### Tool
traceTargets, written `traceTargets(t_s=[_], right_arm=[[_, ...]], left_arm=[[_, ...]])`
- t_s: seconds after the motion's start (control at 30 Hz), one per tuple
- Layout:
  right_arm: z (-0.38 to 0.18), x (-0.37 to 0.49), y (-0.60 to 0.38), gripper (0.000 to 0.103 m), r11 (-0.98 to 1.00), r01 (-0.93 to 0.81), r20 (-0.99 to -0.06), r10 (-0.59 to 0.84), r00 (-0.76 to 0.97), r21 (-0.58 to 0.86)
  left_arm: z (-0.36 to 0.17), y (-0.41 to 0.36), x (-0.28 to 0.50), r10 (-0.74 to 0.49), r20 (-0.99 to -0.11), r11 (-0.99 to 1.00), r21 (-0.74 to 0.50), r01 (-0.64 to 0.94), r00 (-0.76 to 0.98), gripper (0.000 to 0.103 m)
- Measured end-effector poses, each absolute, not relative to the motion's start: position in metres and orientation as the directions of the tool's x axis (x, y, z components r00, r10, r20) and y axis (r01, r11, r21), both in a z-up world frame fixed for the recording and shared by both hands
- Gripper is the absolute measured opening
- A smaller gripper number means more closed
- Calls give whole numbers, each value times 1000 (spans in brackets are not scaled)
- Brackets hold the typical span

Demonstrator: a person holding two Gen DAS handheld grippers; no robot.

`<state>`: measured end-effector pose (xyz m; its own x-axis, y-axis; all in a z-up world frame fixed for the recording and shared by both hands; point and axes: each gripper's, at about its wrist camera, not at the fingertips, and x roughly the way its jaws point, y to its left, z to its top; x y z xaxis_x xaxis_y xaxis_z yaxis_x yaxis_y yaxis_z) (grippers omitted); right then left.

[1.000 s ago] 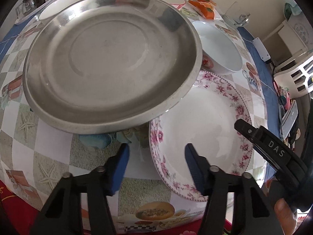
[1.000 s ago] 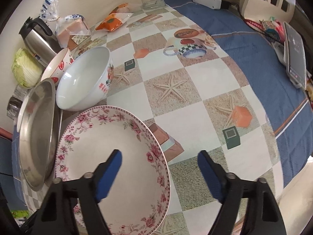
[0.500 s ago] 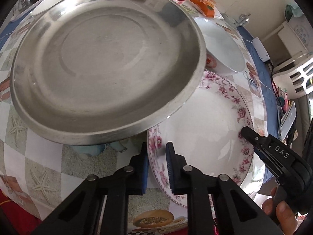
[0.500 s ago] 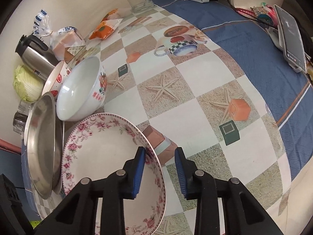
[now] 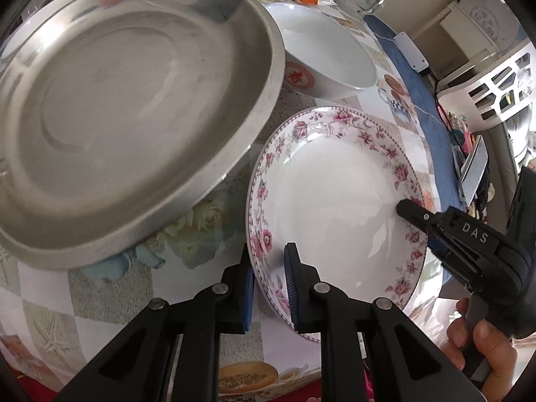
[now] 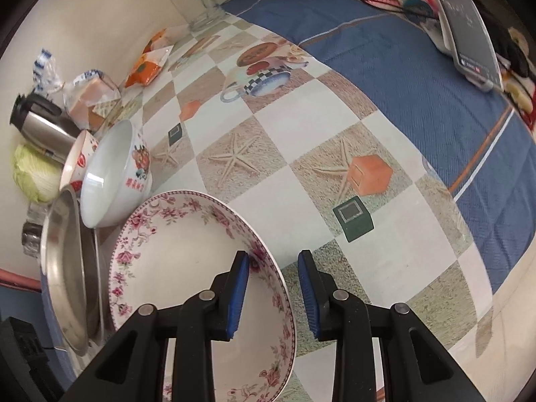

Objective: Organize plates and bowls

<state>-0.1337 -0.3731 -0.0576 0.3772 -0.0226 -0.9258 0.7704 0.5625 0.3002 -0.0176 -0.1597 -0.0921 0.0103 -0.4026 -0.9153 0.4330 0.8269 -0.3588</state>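
Porcelain floral plate (image 5: pixel 335 201) near the front of the checked tablecloth (image 6: pixel 301 154), gripped from two sides. Left gripper (image 5: pixel 269 284) pinching the near-left rim, one blue pad under the outer edge and the other on the inner slope, with almost no gap. Right gripper (image 6: pixel 273 288) narrowed onto the opposite rim, inner pad pressed on the flowered border; outer pad's contact hidden behind the rim, so probably a hold, not plainly shown. Cannot tell whether the plate rests on the cloth or hangs just clear of it.

Judging by the layout, hardly begun. Nothing stacked yet: steel plate (image 5: pixel 134 100) lying apart to the left, white bowl (image 5: pixel 328 57) behind it and the floral plate, and a red-patterned bowl (image 6: pixel 78 154) farther back beside that. Left to do: gathering plates with plates and bowls with bowls.

Tight on the left. Steel plate's raised rim overhangs just beside the floral plate's left edge, close to the left pads, and the white bowl stands near the plate's far rim; likely to clip either on a careless swing that way. Wide open to the right: bare checked squares, then blue cloth (image 6: pixel 418 83), nothing standing until the far edge. Clutter along the wall, a steel flask (image 6: pixel 40 124), a cabbage (image 6: pixel 33 174) and a glass mug (image 6: pixel 201 6), well apart from the plate. Table's front edge close under both grippers, with a hand (image 5: pixel 485 345) on the right tool's handle.
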Motion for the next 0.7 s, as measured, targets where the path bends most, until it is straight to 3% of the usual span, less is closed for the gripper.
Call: traceTargets(t_s=[0.03,0.1,0.4,0.7], right_arm=[[-57,-138,-374,34,558,769,-922,-15,386,313],[-58,-142,-374,23,550,766,-917,-1,398,332],[-44,-143,-372,13,569,751,-901,-41,432,334],[-27,-146,-373,13,576,741,-879,-81,470,344]], left_arm=[[-92,-160,-17,-409,-913,823,-365,435,7,18],[-90,-160,-17,-401,-916,817,-352,457,13,18],[-71,-171,-17,-407,-905,794,-286,537,120,17],[-61,-168,-17,-443,-889,774,-313,551,116,17]])
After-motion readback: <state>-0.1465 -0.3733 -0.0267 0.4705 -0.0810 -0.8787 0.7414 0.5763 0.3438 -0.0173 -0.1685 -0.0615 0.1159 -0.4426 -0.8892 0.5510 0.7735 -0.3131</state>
